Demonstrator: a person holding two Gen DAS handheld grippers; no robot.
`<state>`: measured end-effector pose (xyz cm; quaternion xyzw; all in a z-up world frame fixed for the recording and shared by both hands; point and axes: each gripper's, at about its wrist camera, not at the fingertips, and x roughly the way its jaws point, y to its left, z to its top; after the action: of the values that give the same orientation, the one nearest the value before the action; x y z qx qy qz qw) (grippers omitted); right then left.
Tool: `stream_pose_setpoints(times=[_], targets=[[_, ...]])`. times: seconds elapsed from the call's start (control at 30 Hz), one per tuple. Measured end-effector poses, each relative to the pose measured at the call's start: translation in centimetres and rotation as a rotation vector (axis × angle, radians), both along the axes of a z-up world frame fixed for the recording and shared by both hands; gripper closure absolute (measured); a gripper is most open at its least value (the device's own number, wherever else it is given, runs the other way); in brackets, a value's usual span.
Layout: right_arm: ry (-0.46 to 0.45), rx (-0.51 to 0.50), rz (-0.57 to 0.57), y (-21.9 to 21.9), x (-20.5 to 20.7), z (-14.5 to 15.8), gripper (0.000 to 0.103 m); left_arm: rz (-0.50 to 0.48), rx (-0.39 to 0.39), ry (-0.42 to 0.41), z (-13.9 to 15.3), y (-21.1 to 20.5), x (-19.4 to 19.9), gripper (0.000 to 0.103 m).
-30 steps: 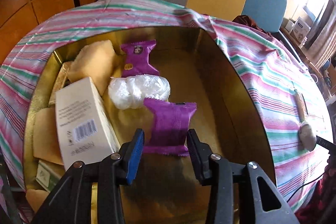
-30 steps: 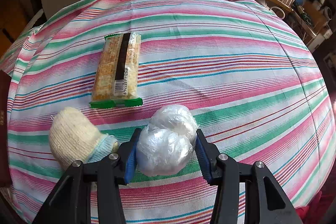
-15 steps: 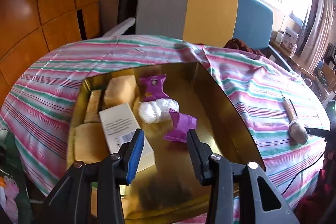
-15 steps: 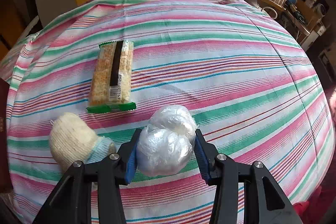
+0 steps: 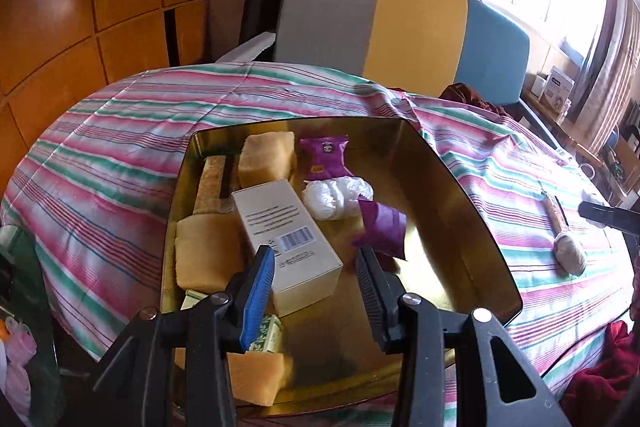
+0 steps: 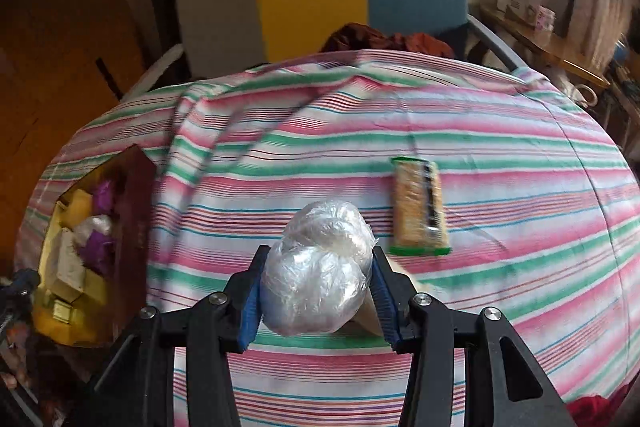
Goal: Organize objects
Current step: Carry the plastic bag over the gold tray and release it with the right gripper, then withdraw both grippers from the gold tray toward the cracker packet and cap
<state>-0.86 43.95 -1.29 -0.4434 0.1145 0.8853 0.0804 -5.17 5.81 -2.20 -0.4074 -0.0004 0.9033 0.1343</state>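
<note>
Both cameras now take in far more of the room than a second ago: the left gripper (image 5: 316,263) has drawn back from the gold tin (image 5: 472,219), and the purple packet (image 5: 382,229) that sat between its fingers now lies loose on the tin floor just beyond them. Its jaws stand apart with nothing between the pads.

Since that same frame the right gripper (image 6: 316,283) has carried the clear plastic-wrapped bundle (image 6: 320,279) up off the striped cloth (image 6: 520,219); both blue pads press the bundle's sides. The cracker pack (image 6: 418,211) with green ends, earlier up and to the left of the jaws, now lies on the cloth just right of them, and the tin shows at the far left of this view.

Inside the tin lie a white carton (image 5: 286,239) (a barcode and several lines of small print on its top face, too fine to read), yellow sponges (image 5: 266,155), a second purple packet (image 5: 326,157) with a small round emblem and a yellow mark, neither legible, and another plastic bundle (image 5: 336,197) touching both packets. A green-printed box (image 5: 268,335) peeks out beneath the left finger. On the cloth at the right of the left view rests a knitted item (image 5: 570,253).
</note>
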Motion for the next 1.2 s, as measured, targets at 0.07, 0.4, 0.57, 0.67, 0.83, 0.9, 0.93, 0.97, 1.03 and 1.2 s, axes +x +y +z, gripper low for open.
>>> stream_pose_setpoints(times=[0.07,0.4,0.57,0.67,0.83,0.9,0.93,0.97,1.03,1.2], targets=[[0.016,-0.017,0.095,-3.6,-0.9,0.7,0.055,0.011,0.011,-0.001,0.0,-0.7,0.0,0.061],[-0.007,-0.067,0.508,-21.7,-3.5,-0.7,0.053,0.141,0.032,-0.013,-0.5,-6.5,-0.2,0.061],[-0.093,-0.055,0.598,-27.1,-5.0,-4.7,0.052,0.175,0.036,-0.04,-1.6,-8.2,-0.1,0.061],[-0.148,-0.082,0.621,-28.6,-5.4,-6.8,0.048,0.177,0.041,-0.041,-1.8,-8.4,0.0,0.06],[-0.164,-0.199,0.658,-29.3,-5.2,-7.9,0.024,0.17,0.044,-0.034,-1.6,-8.3,0.1,0.06],[-0.166,-0.224,0.659,-29.2,-5.0,-8.1,0.024,0.168,0.041,-0.028,-1.4,-8.2,0.2,0.06],[-0.166,-0.225,0.655,-29.0,-4.9,-8.2,0.024,0.168,0.041,-0.024,-1.3,-8.2,0.2,0.06],[-0.164,-0.224,0.648,-28.8,-4.8,-8.2,0.024,0.166,0.04,-0.018,-1.1,-8.1,0.2,0.06],[-0.155,-0.228,0.635,-28.3,-4.4,-7.7,0.024,0.163,0.034,-0.005,-0.8,-7.9,0.4,0.06],[-0.097,-0.224,0.594,-26.3,-3.6,-5.6,0.015,0.139,0.022,0.023,0.1,-7.2,0.8,0.06]])
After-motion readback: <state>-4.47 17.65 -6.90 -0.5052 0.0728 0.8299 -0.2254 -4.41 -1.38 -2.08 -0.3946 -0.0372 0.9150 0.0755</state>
